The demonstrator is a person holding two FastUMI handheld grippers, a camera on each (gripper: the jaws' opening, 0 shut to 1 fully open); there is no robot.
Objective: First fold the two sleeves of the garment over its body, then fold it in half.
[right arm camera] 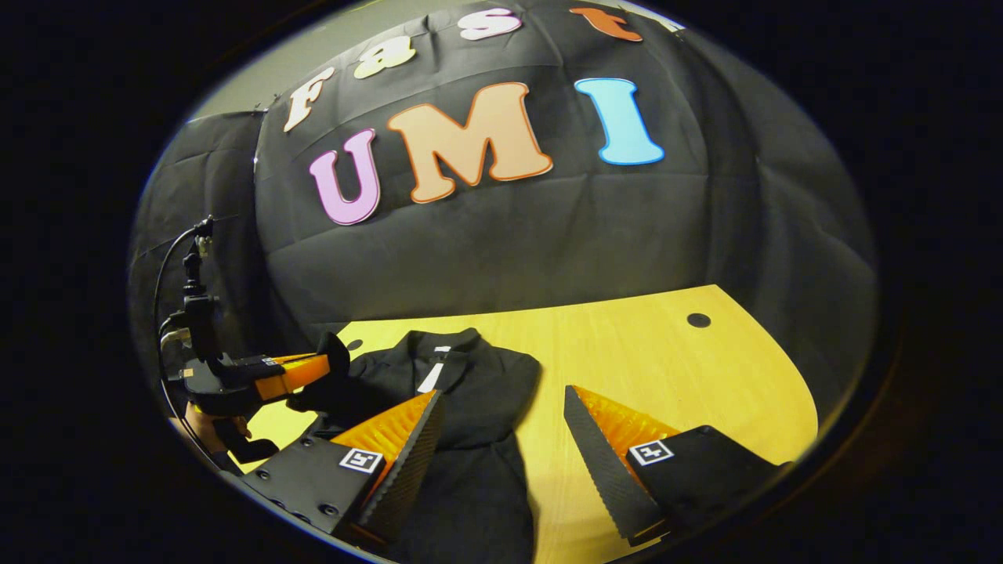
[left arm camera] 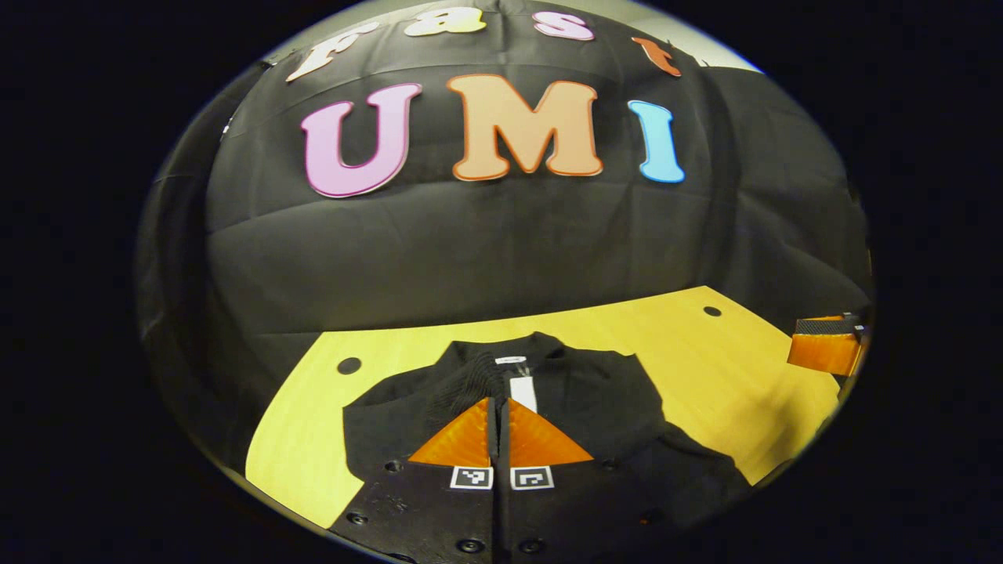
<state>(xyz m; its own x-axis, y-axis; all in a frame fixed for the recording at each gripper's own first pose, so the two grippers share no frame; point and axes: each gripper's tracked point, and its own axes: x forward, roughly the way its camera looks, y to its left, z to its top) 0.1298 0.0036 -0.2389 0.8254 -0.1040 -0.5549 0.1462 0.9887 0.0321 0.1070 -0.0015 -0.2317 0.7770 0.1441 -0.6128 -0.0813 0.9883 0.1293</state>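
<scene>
Left gripper view sits low over the garment (left arm camera: pixel 548 392), facing the wall; right gripper view shares garment and table (right arm camera: pixel 666 368).

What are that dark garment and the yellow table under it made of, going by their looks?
The garment looks like a soft, matte knit or woven cloth, black: it drapes in folds, and its collar seems ribbed; the exact fibre can't be told. The table looks like light wood or a wood-look laminate: faint grain lines, a smooth, slightly glossy top, and round dark holes in it.
</scene>
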